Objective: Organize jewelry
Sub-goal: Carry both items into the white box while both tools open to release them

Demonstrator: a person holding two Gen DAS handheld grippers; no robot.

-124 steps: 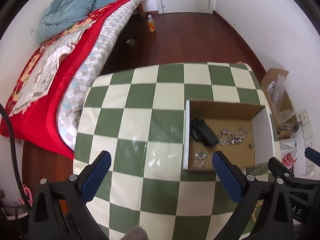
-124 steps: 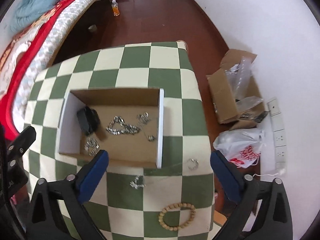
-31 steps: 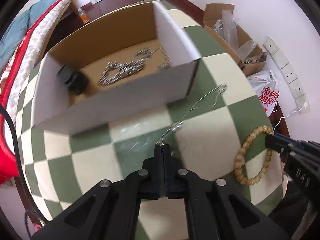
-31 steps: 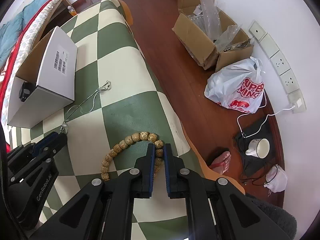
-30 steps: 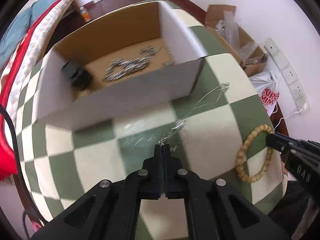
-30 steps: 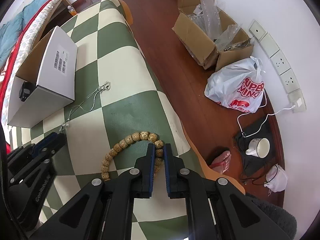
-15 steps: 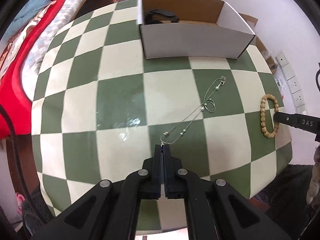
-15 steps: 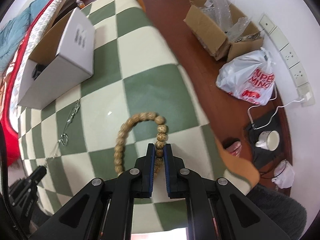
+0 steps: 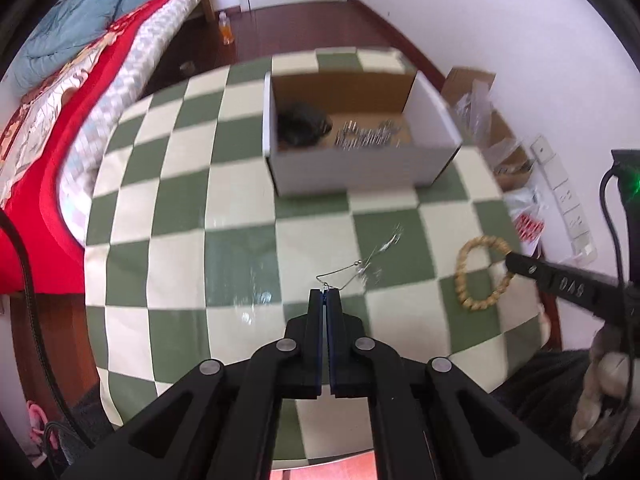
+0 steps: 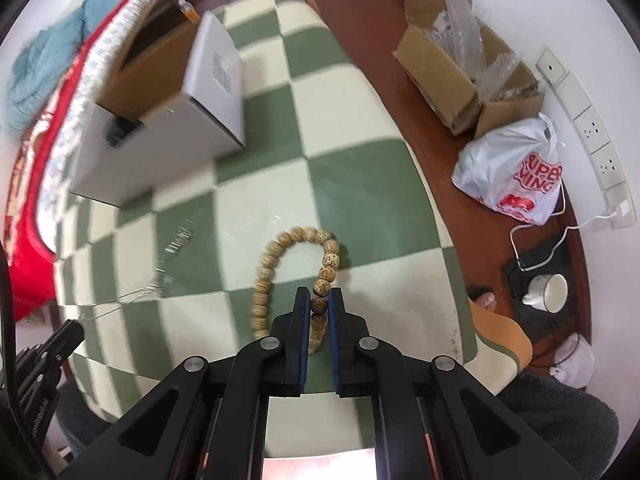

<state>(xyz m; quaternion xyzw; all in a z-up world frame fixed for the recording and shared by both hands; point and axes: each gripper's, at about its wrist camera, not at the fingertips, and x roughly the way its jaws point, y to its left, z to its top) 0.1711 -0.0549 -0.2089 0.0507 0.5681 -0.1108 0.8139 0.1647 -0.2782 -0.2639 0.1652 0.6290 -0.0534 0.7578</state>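
One open cardboard box [image 9: 360, 168] sits on the green and cream checked table [image 9: 180, 240]. It is white outside and brown inside. In it lie a dark lump [image 9: 302, 124] on the left and a heap of shiny silver chains [image 9: 368, 136] on the right. The picture is blurry, so the small bits are hard to tell.

Another brown box [image 10: 452, 68] stands on the floor by the wall, with clear plastic wrap [image 10: 464, 28] poking out of it. A white shopping bag [image 10: 516, 172] with red letters sits beside it. A white cup [image 10: 550, 292] is on the floor too.

The left gripper [image 9: 325, 293] is squeezed tight on the end of a thin silver necklace [image 9: 360, 268]. The necklace runs up and to the right from the tips, between the gripper and the white box. It looks lifted off the table.

The right gripper [image 10: 319, 300] is squeezed on a bead bracelet [image 10: 296, 268]. A few light brown beads sit between its two fingers. The rest of the loop curves out ahead of the tips, over the table. In the left view, the bracelet hangs at the right gripper's tip, to the right of the necklace and near the table's edge.
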